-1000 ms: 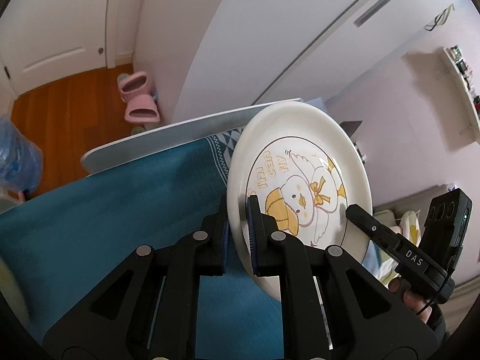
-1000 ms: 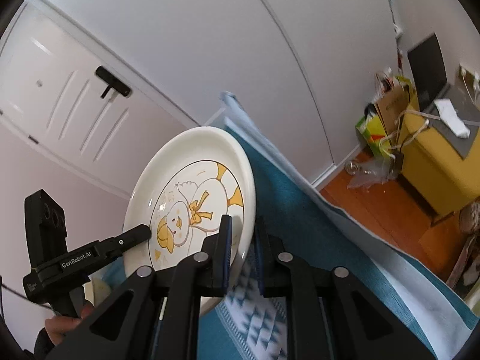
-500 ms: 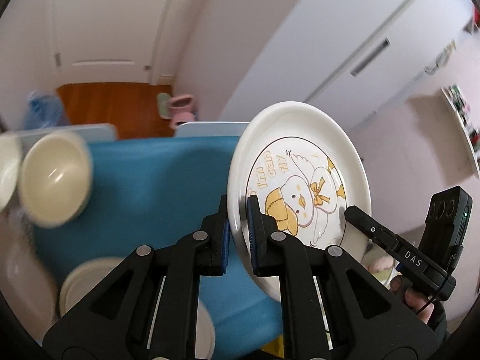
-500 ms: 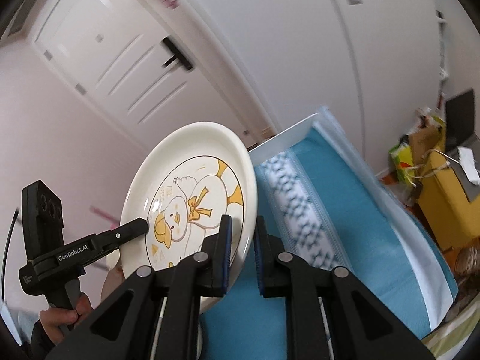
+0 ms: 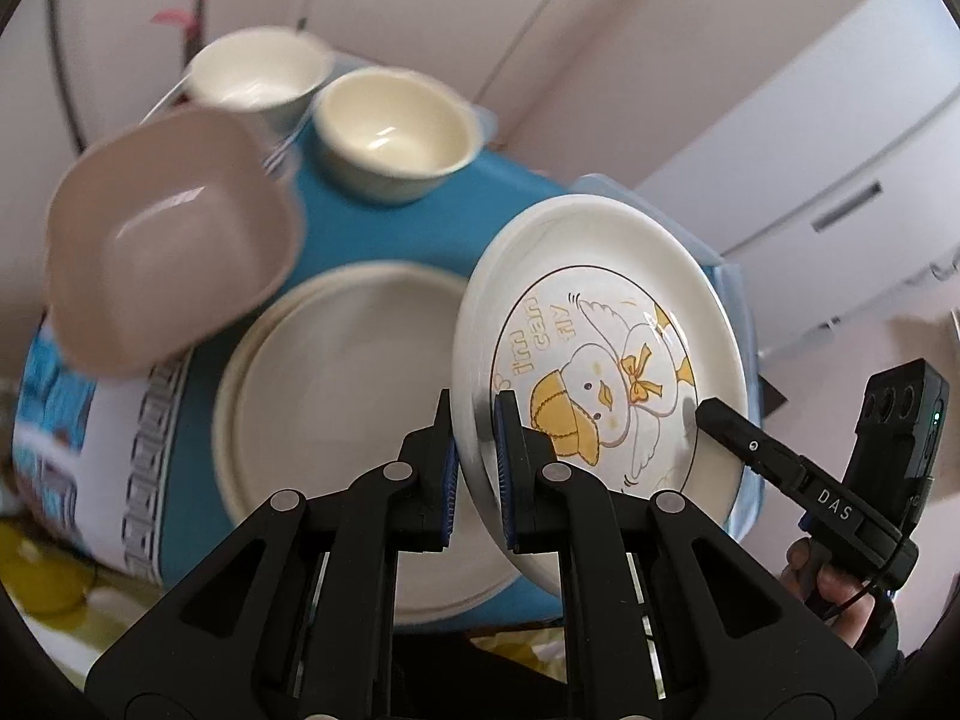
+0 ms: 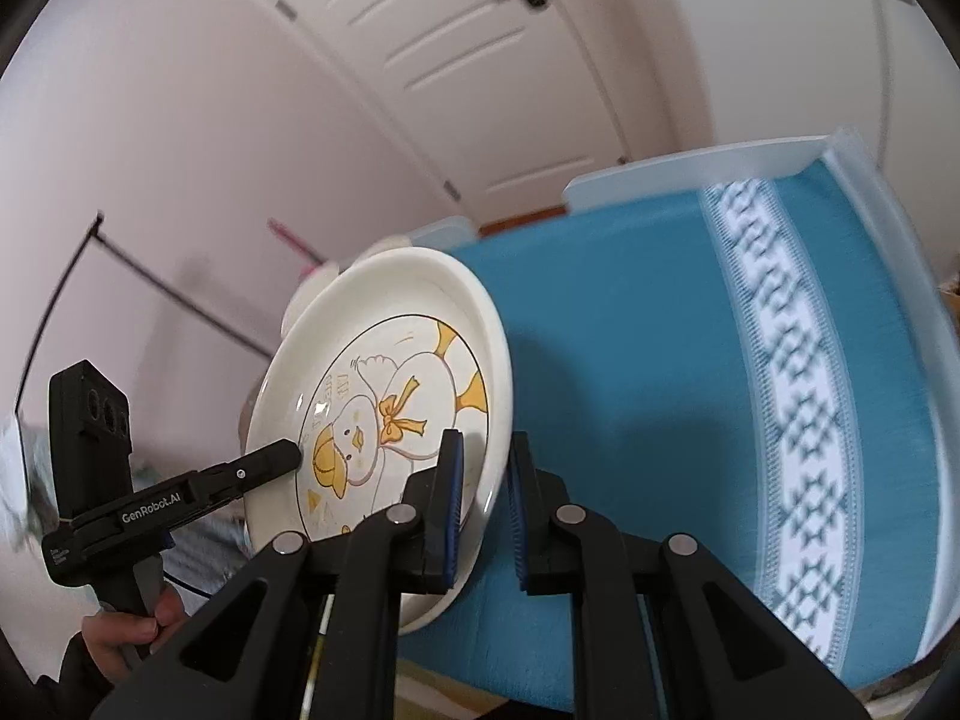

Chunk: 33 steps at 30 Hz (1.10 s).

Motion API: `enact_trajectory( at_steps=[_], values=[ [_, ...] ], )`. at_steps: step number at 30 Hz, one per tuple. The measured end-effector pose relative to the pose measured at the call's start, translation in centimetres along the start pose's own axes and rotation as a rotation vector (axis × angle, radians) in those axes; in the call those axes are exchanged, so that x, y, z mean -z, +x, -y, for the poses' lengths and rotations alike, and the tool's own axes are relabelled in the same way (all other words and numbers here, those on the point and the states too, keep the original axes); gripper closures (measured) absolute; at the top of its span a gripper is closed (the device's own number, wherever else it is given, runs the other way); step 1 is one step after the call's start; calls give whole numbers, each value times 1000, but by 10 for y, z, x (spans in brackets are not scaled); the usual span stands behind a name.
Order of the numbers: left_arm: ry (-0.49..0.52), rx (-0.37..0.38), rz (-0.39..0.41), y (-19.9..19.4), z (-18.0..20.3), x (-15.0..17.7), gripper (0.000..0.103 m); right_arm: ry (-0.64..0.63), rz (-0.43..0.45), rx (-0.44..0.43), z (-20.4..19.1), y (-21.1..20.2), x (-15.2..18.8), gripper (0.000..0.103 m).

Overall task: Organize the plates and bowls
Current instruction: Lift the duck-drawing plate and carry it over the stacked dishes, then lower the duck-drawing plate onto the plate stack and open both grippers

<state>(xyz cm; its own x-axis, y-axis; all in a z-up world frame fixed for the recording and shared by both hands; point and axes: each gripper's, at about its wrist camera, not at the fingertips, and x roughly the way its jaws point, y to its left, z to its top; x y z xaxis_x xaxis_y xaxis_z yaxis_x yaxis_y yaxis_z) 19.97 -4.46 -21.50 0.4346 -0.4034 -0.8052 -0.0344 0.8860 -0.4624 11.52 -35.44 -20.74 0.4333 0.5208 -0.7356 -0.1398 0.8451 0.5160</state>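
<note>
A white plate with a duck picture [image 5: 600, 360] hangs tilted on edge in the air, gripped from opposite rims by the left tool [image 5: 476, 468] and right tool [image 6: 485, 498], both clamped tight. Below lie a stack of plain plates [image 5: 336, 420] and bowls [image 5: 396, 126] on a blue-clothed counter [image 6: 630, 360].

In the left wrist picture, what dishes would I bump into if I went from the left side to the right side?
Pinkish square bowl → big plain plate lying flat → duck plate, held up by both tools. The two cream bowls at the back sit above these, so their place in the line is unclear.
</note>
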Motion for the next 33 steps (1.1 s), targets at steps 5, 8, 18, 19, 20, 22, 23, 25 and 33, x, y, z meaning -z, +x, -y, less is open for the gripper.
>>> enact_trajectory(
  at_steps=[5, 8, 18, 19, 20, 22, 23, 25, 33],
  values=[
    [-74, -30, -8, 10, -33, 14, 95, -55, -82, 2, -11, 34, 12, 90],
    [-95, -39, -19, 15, -46, 22, 94, -81, -112, 10, -16, 47, 16, 90],
    [-56, -120, -54, 37, -53, 26, 91, -177, -145, 68, -37, 64, 14, 90],
    [-49, -131, -57, 38, -52, 25, 91, -188, -145, 74, -39, 65, 14, 90],
    [-40, -142, -59, 39, -52, 25, 91, -201, -145, 80, -40, 65, 14, 90],
    [-18, -167, -63, 43, -51, 24, 91, -219, -146, 87, -41, 66, 14, 90],
    [-2, -182, -61, 43, -48, 24, 91, -225, -147, 91, -41, 67, 14, 90],
    [25, -211, -63, 43, -45, 23, 91, -233, -152, 92, -40, 68, 14, 90],
    [138, -354, -72, 46, -27, 22, 88, -310, -172, 125, -47, 72, 17, 90]
  ],
)
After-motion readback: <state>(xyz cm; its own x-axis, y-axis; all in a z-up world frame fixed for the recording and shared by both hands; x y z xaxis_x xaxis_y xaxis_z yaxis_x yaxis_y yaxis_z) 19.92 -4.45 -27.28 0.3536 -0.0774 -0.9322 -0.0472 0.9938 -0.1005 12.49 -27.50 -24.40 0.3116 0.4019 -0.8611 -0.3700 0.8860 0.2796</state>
